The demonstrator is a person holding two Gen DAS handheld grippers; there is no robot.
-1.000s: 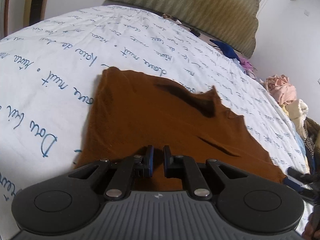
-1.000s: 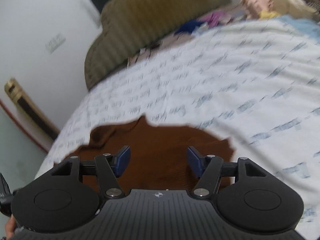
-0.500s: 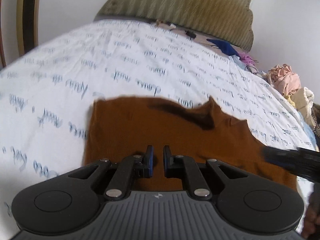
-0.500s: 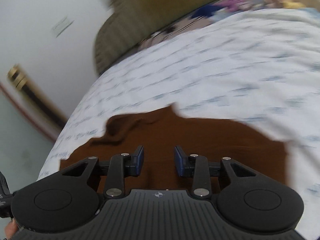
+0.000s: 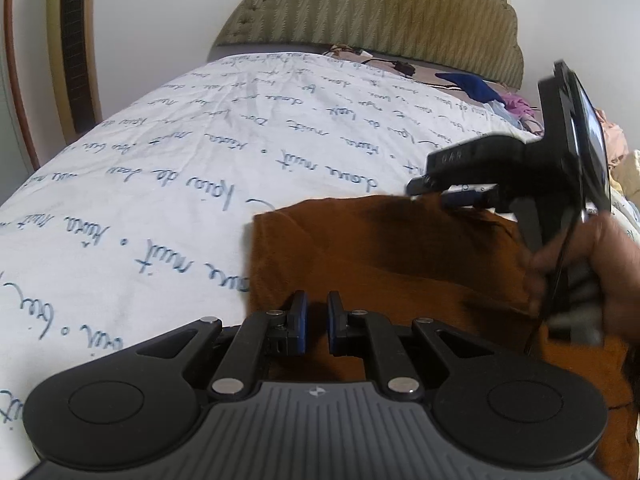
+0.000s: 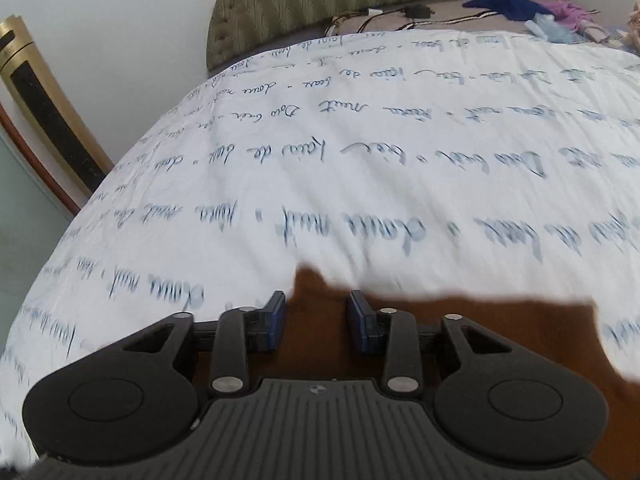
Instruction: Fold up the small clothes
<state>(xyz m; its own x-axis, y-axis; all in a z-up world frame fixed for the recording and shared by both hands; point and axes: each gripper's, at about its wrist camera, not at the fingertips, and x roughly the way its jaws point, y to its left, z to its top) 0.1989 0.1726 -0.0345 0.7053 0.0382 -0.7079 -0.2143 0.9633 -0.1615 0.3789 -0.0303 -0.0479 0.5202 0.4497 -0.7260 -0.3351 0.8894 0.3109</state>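
A brown garment (image 5: 400, 264) lies on the white bedsheet with blue script (image 5: 160, 200). My left gripper (image 5: 316, 322) is shut low over the garment's near edge; I cannot see whether cloth is pinched. My right gripper (image 5: 424, 188), held by a hand (image 5: 612, 280), has come in from the right and holds the garment's far edge lifted and folded leftward. In the right wrist view the right gripper (image 6: 316, 316) has brown cloth (image 6: 460, 320) bunched between its pads, a tip poking up, and its jaws are opening slightly.
An olive padded headboard (image 5: 380, 12) stands at the bed's far end, with cables and a pile of blue and pink clothes (image 6: 504, 2) beside it. A wood-and-gold frame (image 6: 48, 120) leans at the left wall. The sheet (image 6: 360, 160) stretches wide beyond the garment.
The right gripper swept leftward across the garment, narrowed its jaws on cloth and carried the far edge over. The left gripper stayed put, rolling a little.
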